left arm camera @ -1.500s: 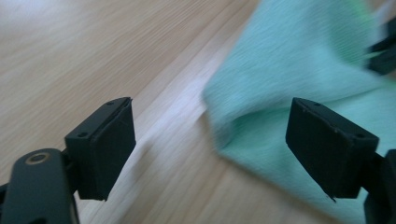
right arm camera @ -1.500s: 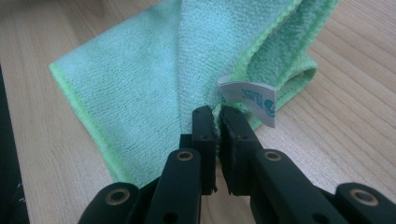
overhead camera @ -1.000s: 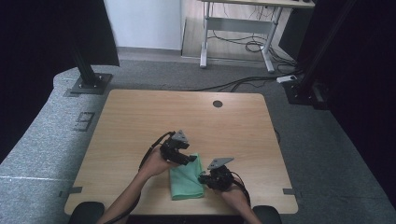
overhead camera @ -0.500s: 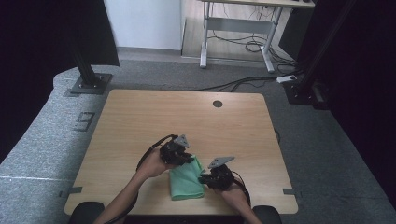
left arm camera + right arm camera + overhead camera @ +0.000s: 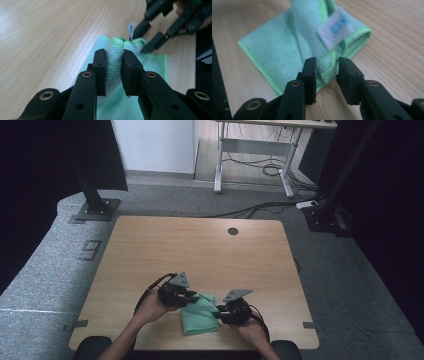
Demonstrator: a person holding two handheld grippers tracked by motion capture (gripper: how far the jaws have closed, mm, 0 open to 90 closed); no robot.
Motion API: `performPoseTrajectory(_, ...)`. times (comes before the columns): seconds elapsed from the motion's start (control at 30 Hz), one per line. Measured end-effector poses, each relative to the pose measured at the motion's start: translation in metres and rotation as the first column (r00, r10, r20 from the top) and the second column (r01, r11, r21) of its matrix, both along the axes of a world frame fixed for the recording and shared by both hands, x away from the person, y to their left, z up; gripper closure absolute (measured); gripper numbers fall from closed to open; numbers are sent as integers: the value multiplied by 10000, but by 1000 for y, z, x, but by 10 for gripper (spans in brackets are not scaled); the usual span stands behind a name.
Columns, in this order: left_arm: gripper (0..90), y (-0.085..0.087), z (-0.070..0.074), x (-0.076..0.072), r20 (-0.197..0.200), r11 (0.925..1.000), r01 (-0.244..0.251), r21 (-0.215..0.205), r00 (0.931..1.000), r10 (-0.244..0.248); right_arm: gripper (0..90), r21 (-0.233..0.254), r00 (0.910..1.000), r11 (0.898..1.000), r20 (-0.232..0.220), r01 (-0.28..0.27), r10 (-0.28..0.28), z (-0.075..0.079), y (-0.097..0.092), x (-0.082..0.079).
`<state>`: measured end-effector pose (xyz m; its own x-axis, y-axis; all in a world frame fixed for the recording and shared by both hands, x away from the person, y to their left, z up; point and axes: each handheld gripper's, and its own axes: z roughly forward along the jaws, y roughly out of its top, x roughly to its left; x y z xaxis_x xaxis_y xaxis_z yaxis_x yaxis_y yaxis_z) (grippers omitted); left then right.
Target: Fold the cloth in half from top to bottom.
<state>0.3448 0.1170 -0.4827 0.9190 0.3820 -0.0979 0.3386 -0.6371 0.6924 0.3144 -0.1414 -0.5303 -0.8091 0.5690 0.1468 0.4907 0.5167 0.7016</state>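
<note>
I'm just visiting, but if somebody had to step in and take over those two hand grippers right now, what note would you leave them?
Left gripper: shut on a raised fold of the green cloth, pinched between its pads.
Right gripper: jaws have just been opening; the cloth's edge lies between them, not pressed.
The cloth lies bunched and partly folded near the table's front edge, its white label showing.
Done: one fold, roughly.
Left, probably: regrip with the right and finish folding flat.

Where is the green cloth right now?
In the high view the green cloth lies near the table's front edge, between the left gripper, which pinches a fold of it, and the right gripper.
</note>
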Motion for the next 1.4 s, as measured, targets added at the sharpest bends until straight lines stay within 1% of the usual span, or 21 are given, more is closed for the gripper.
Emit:
performPoseTrajectory(0.07, 721, 5, -3, -6, -39, 10000, -21, -38, 10000, 21, 603, 119, 10000, 9999, 3, 83, -83, 3, -4, -1)
performPoseTrajectory(0.1, 714, 5, -3, -6, -39, 10000, -21, -38, 10000, 21, 603, 119, 10000, 9999, 3, 83, -83, 3, -4, -1)
performPoseTrajectory(0.17, 701, 10, -9, -15, -159, 9999, -3, -130, 9999, 1, 558, 259, 9997, 9994, 89, 216, -219, 7, -12, -2)
performPoseTrajectory(0.23, 687, 14, -14, -23, -231, 9999, 17, -124, 9997, -20, 531, 290, 9996, 9991, 10, 298, -298, 9, -19, -1)
performPoseTrajectory(0.33, 651, 17, -18, -32, -289, 9999, 149, -44, 9995, -150, 498, 403, 9981, 9973, -89, 612, -609, 12, -26, 3)
performPoseTrajectory(0.37, 636, 17, -20, -35, -343, 9998, 159, -83, 9993, -162, 486, 419, 9974, 9966, -87, 716, -713, 12, -27, 5)
performPoseTrajectory(0.47, 557, 19, -19, -43, -363, 9995, 319, -76, 9988, -322, 452, 433, 9964, 9955, -94, 848, -845, 14, -28, 10)
performPoseTrajectory(0.53, 489, 21, -14, -46, -208, 9993, 333, -152, 9992, -336, 428, 411, 9961, 9952, 2, 884, -885, 16, -25, 13)
performPoseTrajectory(0.57, 455, 23, -10, -46, -63, 9993, 311, -184, 9995, -313, 416, 398, 9962, 9954, 31, 868, -870, 16, -23, 14)
performPoseTrajectory(0.6, 414, 25, -6, -45, 26, 9993, 221, -290, 9998, -220, 399, 398, 9962, 9954, 56, 871, -874, 17, -20, 14)
performPoseTrajectory(0.67, 362, 30, 1, -41, 37, 9980, 22, -635, 10000, -20, 378, 384, 9964, 9959, 182, 815, -823, 17, -15, 16)
performPoseTrajectory(0.73, 311, 34, 6, -35, 99, 9960, -335, -829, 9994, 344, 357, 388, 9968, 9963, 226, 764, -773, 17, -9, 16)
performPoseTrajectory(0.8, 286, 37, 7, -29, 155, 9929, -733, -936, 9971, 750, 344, 339, 9971, 9971, 330, 680, -691, 17, -3, 16)
performPoseTrajectory(0.87, 257, 39, 3, -22, 160, 9874, -1210, -1016, 9922, 1233, 325, 284, 9973, 9976, 365, 634, -644, 15, 2, 17)
performPoseTrajectory(0.9, 246, 39, -2, -17, 121, 9819, -1633, -962, 9862, 1652, 317, 264, 9973, 9976, 346, 635, -644, 14, 4, 17)
performPoseTrajectory(0.97, 222, 38, -13, -13, -30, 9750, -2092, -750, 9778, 2096, 298, 160, 9981, 9985, 315, 527, -532, 10, 8, 15)
performPoseTrajectory(1.0, 205, 37, -17, -12, -125, 9739, -2167, -674, 9762, 2164, 289, 66, 9982, 9988, 335, 495, -497, 9, 9, 13)
performPoseTrajectory(1.07, 179, 34, -27, -15, -271, 9732, -2275, -330, 9736, 2267, 275, -101, 9986, 9991, 322, 415, -411, 5, 11, 10)
performPoseTrajectory(1.13, 155, 31, -35, -21, -248, 9725, -2330, 55, 9721, 2331, 266, -302, 9990, 9990, 307, 331, -322, 1, 13, 6)
performPoseTrajectory(1.23, 144, 29, -43, -28, -162, 9677, -2464, 534, 9687, 2476, 253, -684, 9992, 9974, 344, 224, -201, -5, 14, 1)
performPoseTrajectory(1.4, 131, 26, -53, -28, -93, 9571, -2753, 899, 9608, 2772, 251, -999, 9983, 9947, 557, 253, -197, -9, 17, -3)
